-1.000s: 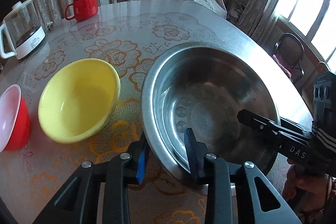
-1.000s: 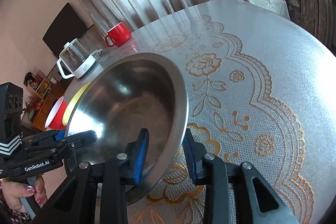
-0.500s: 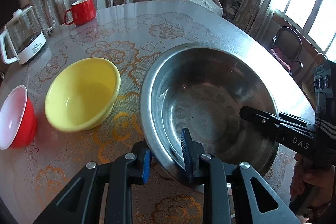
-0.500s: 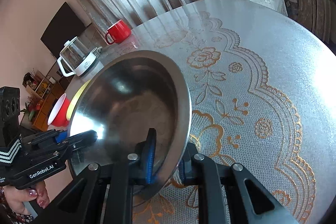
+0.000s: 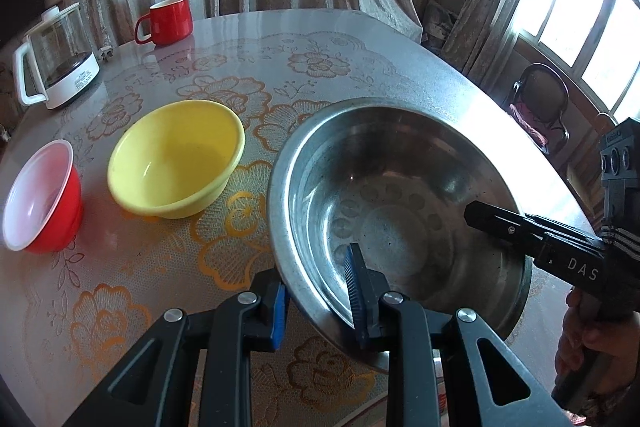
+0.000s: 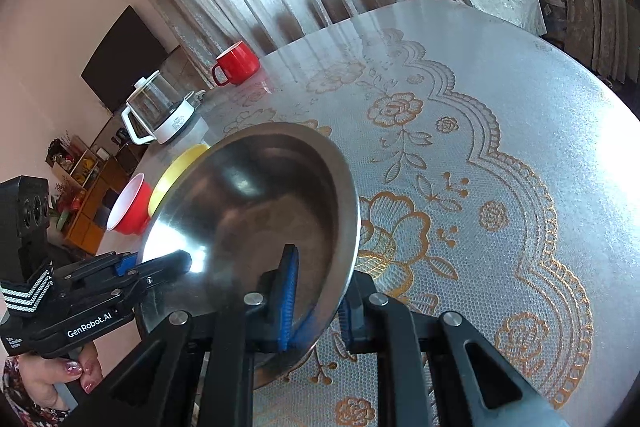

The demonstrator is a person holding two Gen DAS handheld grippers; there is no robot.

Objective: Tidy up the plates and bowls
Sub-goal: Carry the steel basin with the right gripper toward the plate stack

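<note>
On the desk [image 5: 360, 39], left to right: red bowl [image 5: 40, 199], yellow bowl [image 5: 176, 157], steel basin [image 5: 396, 211], mouth up and tilted off level. The left tongs [image 5: 318, 301] pinch its near rim, angled down. The right tongs [image 6: 316, 301], just closed, clamp its opposite rim.

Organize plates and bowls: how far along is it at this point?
Nothing is stacked yet. In hand: the left gripper and right gripper both clamp the large steel bowl's rim. Left: the yellow bowl and red bowl with white inside sit separately on the table.
</note>
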